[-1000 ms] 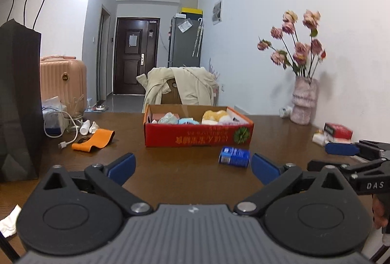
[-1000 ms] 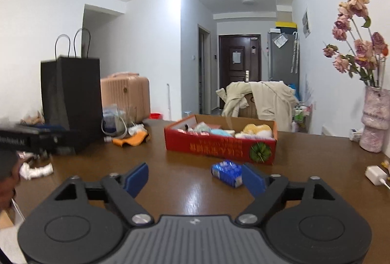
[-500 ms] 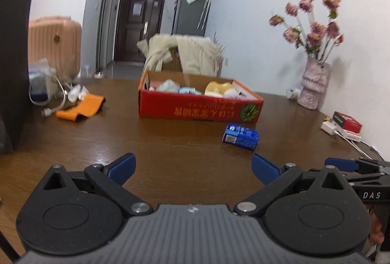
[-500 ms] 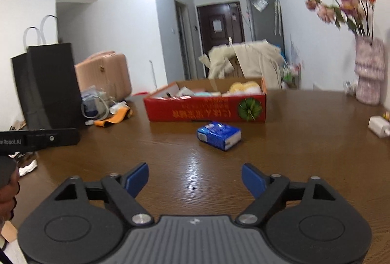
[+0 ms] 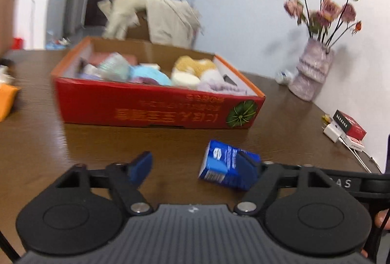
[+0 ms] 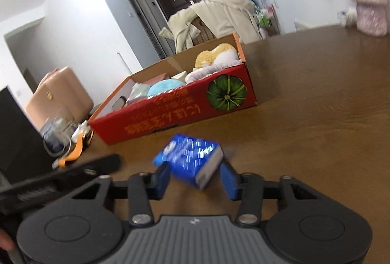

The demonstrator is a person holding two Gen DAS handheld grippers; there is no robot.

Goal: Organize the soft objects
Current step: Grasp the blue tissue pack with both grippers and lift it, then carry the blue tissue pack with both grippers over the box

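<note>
A brown wooden table [image 5: 280, 117] was seen, a red box [image 5: 156, 110] of soft items at frame centre. The blue tissue pack [image 6: 192, 161] lay between the right gripper [image 6: 196, 178] jaws, which had been closing, not yet pressing. The left gripper [image 5: 195, 166], lower frame, had also been closing, nothing held.

Motion blur throughout both views. Print on blue pack [image 6: 189, 161] smeared, unreadable; in left view its right end hidden behind blue finger pad [image 5: 247, 162]. Contact between right pads [image 6: 162, 177] and pack not determinable. Red box [image 5: 156, 112] lettering illegible. Vase [image 6: 368, 3] cut off at top edge. Suitcase [image 5: 6, 17] cropped at left edge.
</note>
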